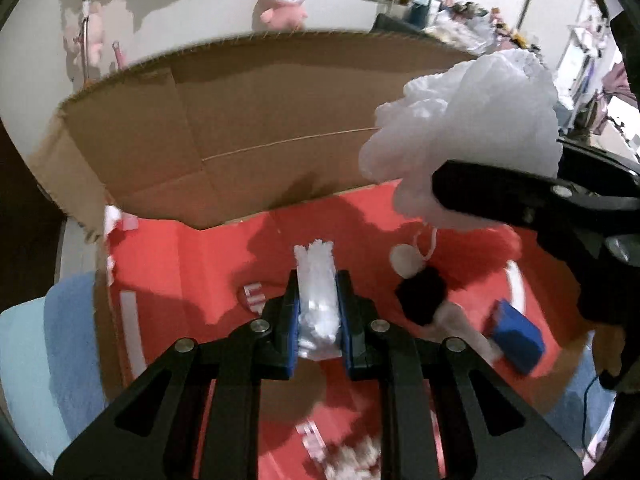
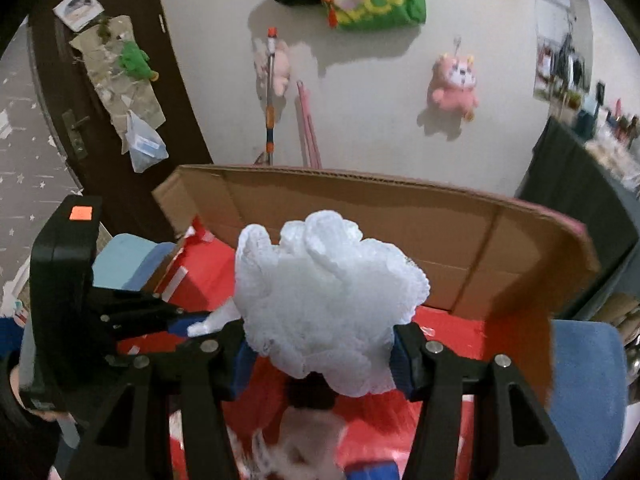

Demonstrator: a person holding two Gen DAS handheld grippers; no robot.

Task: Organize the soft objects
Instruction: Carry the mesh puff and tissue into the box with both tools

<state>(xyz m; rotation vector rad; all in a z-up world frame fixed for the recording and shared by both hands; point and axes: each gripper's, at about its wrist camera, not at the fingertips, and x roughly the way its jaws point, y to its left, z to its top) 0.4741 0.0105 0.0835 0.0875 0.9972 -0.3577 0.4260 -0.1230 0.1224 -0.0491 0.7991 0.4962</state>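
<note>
Left gripper [image 1: 318, 312] clamps white fluffy piece [image 1: 318, 280] over red box floor [image 1: 224, 248]. Right gripper [image 2: 320, 354] grips white loofah [image 2: 324, 296], raised near cardboard flap [image 2: 360, 200].

mesh puff [image 2: 324, 300] above the box [image 1: 248, 120] floor (toys [image 1: 420, 296] probably lie below it).

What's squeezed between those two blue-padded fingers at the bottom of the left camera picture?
A small white fluffy piece, pinched by the left gripper over the red box floor; the left wrist view shows it.
</note>
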